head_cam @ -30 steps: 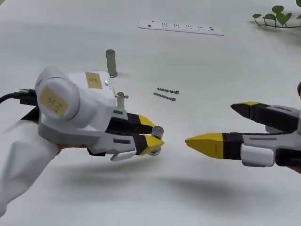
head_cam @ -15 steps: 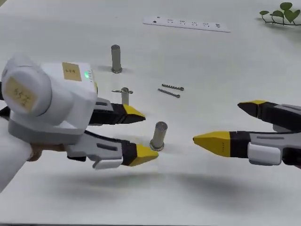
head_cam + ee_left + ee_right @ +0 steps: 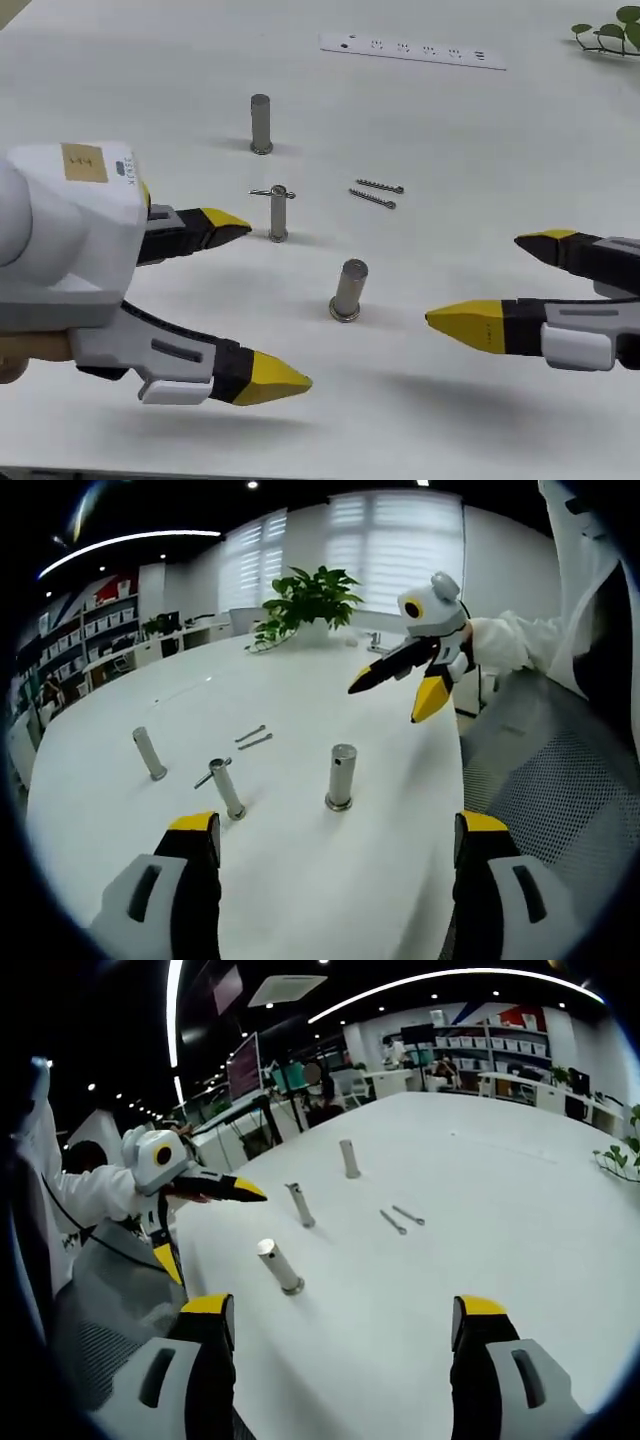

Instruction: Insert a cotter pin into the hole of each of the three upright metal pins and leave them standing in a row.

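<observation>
Middle metal pin (image 3: 278, 218) carries cotter pin (image 3: 260, 193), left gripper (image 3: 278, 304) and right gripper (image 3: 473, 279) jaws apart

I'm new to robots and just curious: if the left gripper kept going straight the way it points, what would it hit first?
Probably the nearest upright metal pin, which stands almost centred ahead of the open jaws of the left gripper; depth is uncertain.

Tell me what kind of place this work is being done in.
Probably an open-plan office: a large white table, a leafy green potted plant in front of white slatted window blinds, and open wall shelves at the side.
</observation>
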A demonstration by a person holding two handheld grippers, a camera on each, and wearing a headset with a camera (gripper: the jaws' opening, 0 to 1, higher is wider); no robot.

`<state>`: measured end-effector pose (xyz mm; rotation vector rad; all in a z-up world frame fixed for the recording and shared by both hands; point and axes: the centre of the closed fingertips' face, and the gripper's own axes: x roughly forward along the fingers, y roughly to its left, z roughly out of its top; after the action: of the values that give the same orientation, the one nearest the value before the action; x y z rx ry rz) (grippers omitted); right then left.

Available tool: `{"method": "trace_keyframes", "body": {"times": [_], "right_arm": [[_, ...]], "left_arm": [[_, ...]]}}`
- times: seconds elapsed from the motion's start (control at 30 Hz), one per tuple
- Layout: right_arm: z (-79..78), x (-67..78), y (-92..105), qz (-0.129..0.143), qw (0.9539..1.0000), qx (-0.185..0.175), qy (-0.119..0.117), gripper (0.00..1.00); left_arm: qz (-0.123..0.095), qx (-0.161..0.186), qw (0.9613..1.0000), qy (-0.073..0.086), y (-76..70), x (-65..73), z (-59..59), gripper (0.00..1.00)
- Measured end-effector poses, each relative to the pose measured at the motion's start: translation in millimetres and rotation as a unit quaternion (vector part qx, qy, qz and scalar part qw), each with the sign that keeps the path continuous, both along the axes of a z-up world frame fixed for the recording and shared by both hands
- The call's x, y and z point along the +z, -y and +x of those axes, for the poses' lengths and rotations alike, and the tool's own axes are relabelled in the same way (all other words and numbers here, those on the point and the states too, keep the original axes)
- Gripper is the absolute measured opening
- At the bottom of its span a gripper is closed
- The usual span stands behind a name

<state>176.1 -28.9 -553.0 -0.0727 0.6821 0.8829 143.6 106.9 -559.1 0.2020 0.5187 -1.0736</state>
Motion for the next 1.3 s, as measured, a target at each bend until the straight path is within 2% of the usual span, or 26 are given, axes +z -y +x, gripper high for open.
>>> {"method": "trace_keyframes", "body": {"times": [0.1,0.27,0.37,0.4,0.47,0.5,0.63,0.7,0.8,1.0,1.13,1.17,1.23,1.3], "right_arm": [[4.5,1.9,1.2,-0.01,0.9999,0.006,0.006,0.85],[14.4,8.2,-0.2,-0.03,0.9989,0.031,0.018,0.8],[24.2,7.3,1.0,-0.055,0.9965,0.057,0.026,0.71],[32.8,7.9,3.1,-0.077,0.9943,0.057,0.047,0.63],[36.0,4.0,2.5,-0.1,0.9908,0.081,0.042,0.53],[37.7,3.2,1.1,-0.106,0.9892,0.091,0.042,0.51],[43.7,-4.8,-2.1,-0.153,0.9776,0.139,0.04,0.5],[46.3,-5.8,-7.4,-0.156,0.9761,0.147,0.038,0.47],[50.1,-8.5,-10.5,-0.168,0.9711,0.166,0.034,0.44],[65.4,-15.5,-15.6,-0.21,0.9561,0.203,0.022,0.32],[74.2,-16.0,-25.6,-0.214,0.9528,0.215,0.013,0.24],[79.2,-16.6,-26.7,-0.218,0.9516,0.216,0.012,0.21],[85.7,-18.6,-27.4,-0.228,0.9505,0.211,0.0,0.11],[89.5,-18.9,-31.7,-0.223,0.9506,0.216,0.007,0.08]], "left_arm": [[-0.012,0.012,0.9997,-0.015,-1.8,-2.4,-0.5,0.99],[-0.02,0.018,0.9995,-0.018,-1.7,-0.3,-3.4,0.99],[-0.024,0.023,0.9992,-0.021,-1.9,0.5,-4.6,0.99],[-0.025,0.024,0.9991,-0.023,-1.9,0.6,-5.7,0.99],[-0.028,0.025,0.999,-0.023,-2.1,1.2,-6.5,0.99],[-0.028,0.025,0.999,-0.025,-2.4,0.9,-7.5,0.99],[-0.031,0.025,0.9989,-0.026,-3.4,3.2,-10.1,0.99],[-0.029,0.028,0.9989,-0.026,-4.9,3.9,-10.5,0.99],[-0.025,0.031,0.9989,-0.023,-8.1,4.1,-10.0,0.99],[-0.029,0.041,0.9985,-0.024,-13.2,5.9,-10.9,0.99],[-0.026,0.048,0.9981,-0.027,-17.3,4.9,-12.3,0.99],[-0.019,0.05,0.998,-0.032,-19.7,2.3,-13.2,0.99],[-0.013,0.049,0.9983,-0.028,-21.7,1.0,-14.2,0.99],[-0.015,0.053,0.9981,-0.028,-23.4,1.2,-15.4,0.99]]}}
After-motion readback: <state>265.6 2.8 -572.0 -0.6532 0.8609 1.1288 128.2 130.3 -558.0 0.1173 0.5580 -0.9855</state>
